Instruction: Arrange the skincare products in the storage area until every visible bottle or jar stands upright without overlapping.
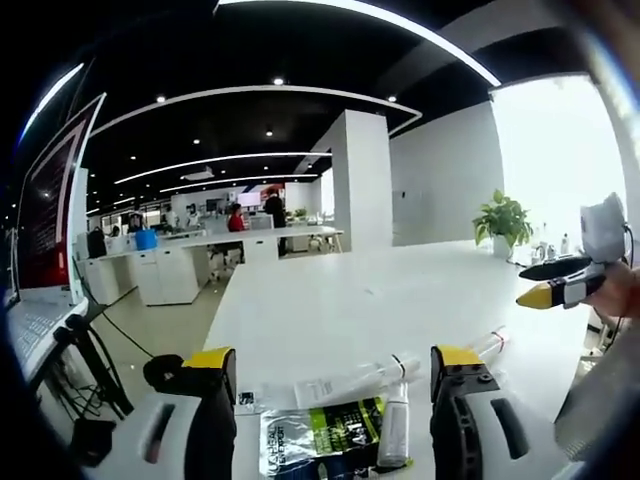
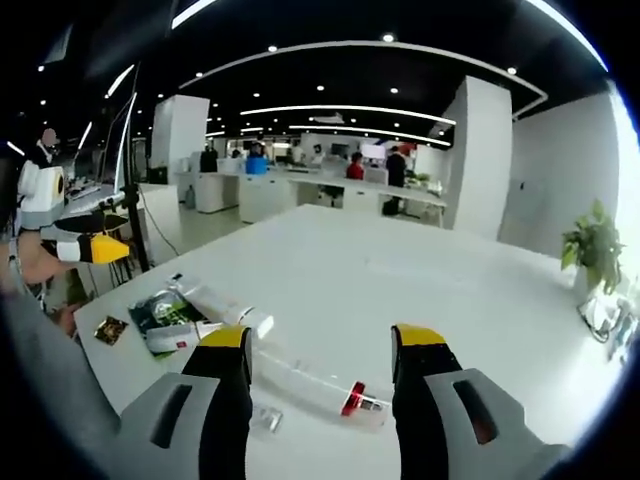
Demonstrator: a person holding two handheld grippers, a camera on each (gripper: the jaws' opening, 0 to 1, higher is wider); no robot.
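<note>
On the white table (image 1: 330,290), several skincare items lie flat. In the left gripper view a silver and green sachet (image 1: 322,440), a small white tube (image 1: 395,432), a longer white tube (image 1: 372,377) and a clear tube with a red cap (image 1: 490,343) lie past my open left gripper (image 1: 333,372). My right gripper (image 1: 532,284) hovers at the right. In the right gripper view my right gripper (image 2: 322,345) is open above the clear red-capped tube (image 2: 322,386). To its left lie the white tube (image 2: 218,301), the green sachet (image 2: 163,310) and a red-labelled tube (image 2: 178,339). The left gripper (image 2: 105,240) hangs beyond them.
A small brown packet (image 2: 110,330) and a clear packet (image 2: 266,420) lie near the table edge. A potted plant (image 1: 503,222) (image 2: 592,247) stands at the far corner. A monitor (image 1: 48,210) and cables sit off the left side. People work at distant desks.
</note>
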